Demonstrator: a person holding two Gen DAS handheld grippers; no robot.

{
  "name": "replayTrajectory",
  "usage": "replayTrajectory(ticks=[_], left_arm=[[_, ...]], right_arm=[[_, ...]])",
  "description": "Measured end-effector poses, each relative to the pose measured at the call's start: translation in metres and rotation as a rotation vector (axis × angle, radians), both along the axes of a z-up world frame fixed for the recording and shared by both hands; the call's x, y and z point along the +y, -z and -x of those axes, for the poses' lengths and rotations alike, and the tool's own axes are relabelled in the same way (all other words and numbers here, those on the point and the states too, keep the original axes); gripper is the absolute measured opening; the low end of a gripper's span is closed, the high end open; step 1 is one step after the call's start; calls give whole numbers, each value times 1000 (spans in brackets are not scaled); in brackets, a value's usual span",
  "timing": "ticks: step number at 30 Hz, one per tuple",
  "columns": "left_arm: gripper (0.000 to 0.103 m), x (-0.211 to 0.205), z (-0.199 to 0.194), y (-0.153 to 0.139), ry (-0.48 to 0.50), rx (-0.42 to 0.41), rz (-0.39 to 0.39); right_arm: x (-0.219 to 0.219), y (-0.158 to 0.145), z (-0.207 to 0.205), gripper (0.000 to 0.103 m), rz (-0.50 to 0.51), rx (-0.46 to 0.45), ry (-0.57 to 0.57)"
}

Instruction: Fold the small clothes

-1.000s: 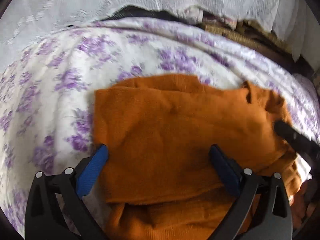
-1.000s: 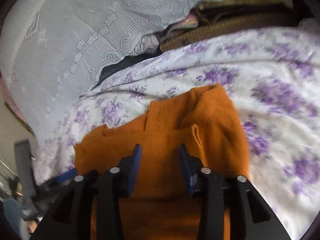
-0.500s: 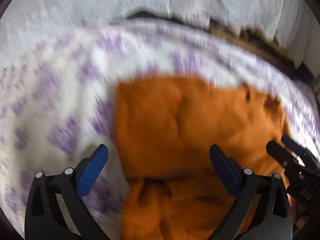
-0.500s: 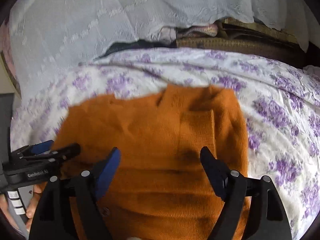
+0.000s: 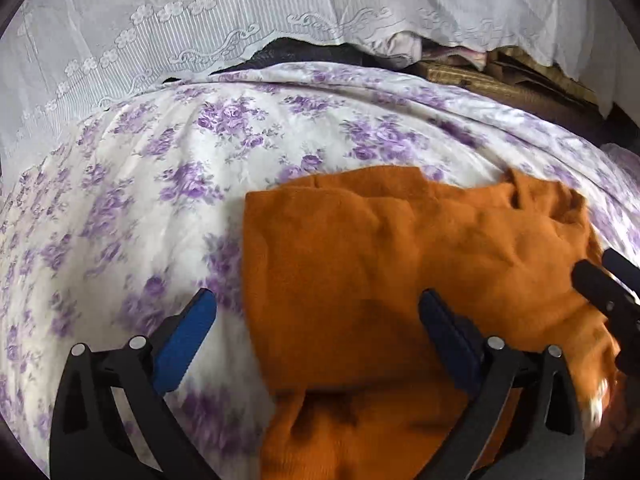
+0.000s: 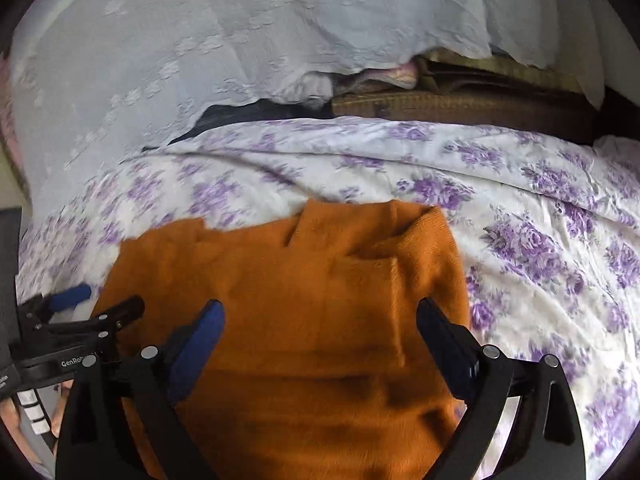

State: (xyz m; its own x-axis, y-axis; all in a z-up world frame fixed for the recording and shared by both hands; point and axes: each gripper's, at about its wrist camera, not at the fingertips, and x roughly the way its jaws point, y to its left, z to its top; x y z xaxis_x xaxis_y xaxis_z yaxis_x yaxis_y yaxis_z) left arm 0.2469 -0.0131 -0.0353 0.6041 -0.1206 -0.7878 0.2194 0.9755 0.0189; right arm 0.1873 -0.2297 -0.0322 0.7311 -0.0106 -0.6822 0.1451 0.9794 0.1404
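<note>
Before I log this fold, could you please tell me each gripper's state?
Left gripper: open, holding nothing.
Right gripper: fingers opening above the orange sweater, gripping nothing.

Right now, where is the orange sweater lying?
The orange sweater lies folded on the purple-flowered bedsheet, lower right in the left wrist view, centred below the right gripper in the right wrist view.

Close, downward wrist views; shared sweater (image 5: 400, 280).

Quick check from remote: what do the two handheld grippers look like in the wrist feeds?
Both match: the left gripper and right gripper have black skeletal finger frames with silver pivot pins and blue pads. White lettering starting "GenRob" marks the left gripper's body in the right wrist view. No sleeves or cables show clearly.
</note>
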Motion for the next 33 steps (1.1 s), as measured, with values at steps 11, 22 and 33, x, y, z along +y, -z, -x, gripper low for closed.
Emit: replayTrajectory(ticks=[11,22,33], left_arm=[[99,26,35,22,-22,147,88],[99,41,108,24,26,145,59],[99,67,153,21,58,197,172]], right_arm=[[17,15,39,100,56,66,-23],[-7,20,112,100,-91,45,8],[-27,29,168,100,-240,40,-3]])
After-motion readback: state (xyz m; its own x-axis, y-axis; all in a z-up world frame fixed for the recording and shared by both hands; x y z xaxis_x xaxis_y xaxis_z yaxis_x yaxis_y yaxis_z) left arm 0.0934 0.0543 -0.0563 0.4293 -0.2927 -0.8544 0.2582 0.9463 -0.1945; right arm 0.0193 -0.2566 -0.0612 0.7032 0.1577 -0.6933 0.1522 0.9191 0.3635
